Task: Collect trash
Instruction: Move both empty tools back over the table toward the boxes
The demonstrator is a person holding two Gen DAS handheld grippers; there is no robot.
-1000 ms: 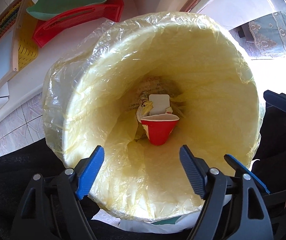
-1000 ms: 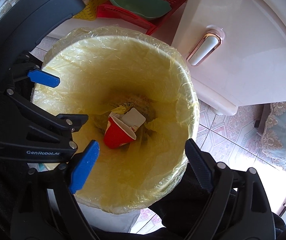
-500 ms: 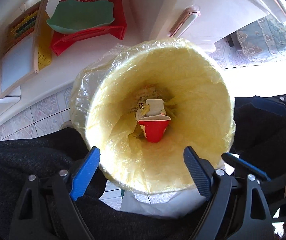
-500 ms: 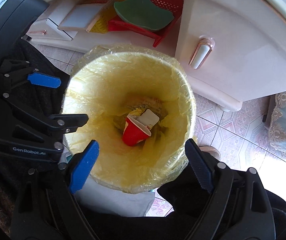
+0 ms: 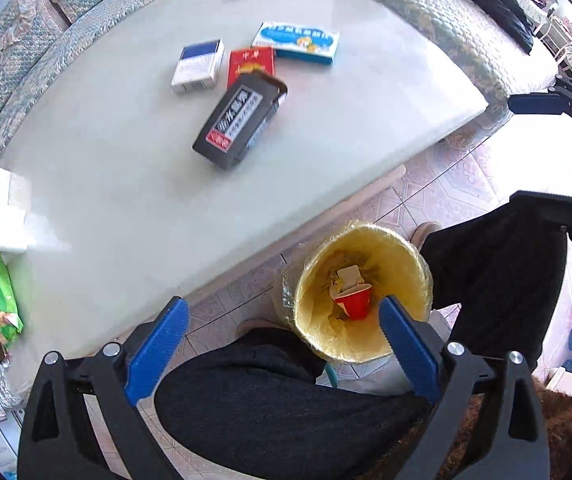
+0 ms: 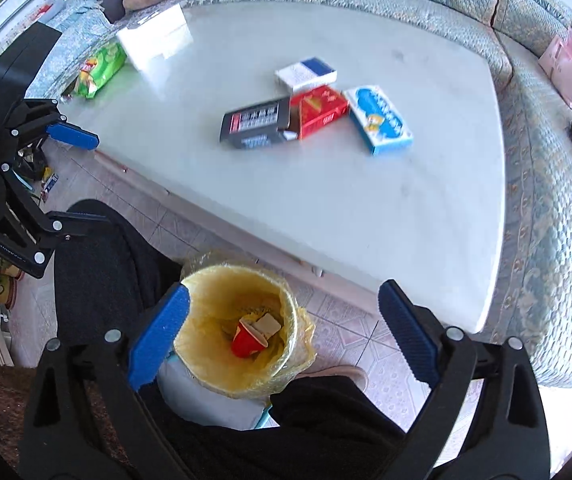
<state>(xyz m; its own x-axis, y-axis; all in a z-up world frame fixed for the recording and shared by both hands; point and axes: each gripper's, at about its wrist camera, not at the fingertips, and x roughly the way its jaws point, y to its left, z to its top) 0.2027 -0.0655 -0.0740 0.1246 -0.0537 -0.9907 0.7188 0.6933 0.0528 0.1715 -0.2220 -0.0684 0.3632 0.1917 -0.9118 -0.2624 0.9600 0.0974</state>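
With a red cup point(image 5: 353, 304) and paper scrap already lying in the bin point(image 5: 402, 248) on the floor, both the left gripper point(image 5: 284, 344) and right gripper point(image 6: 282, 336) are spreading open, empty, while four boxes point(image 5: 238, 120) are waiting mid-desk point(image 5: 126, 200), uncollected.

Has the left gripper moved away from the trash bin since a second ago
Yes. The left gripper has risen: the yellow-lined trash bin, which filled its view, now looks small, with the table in sight.
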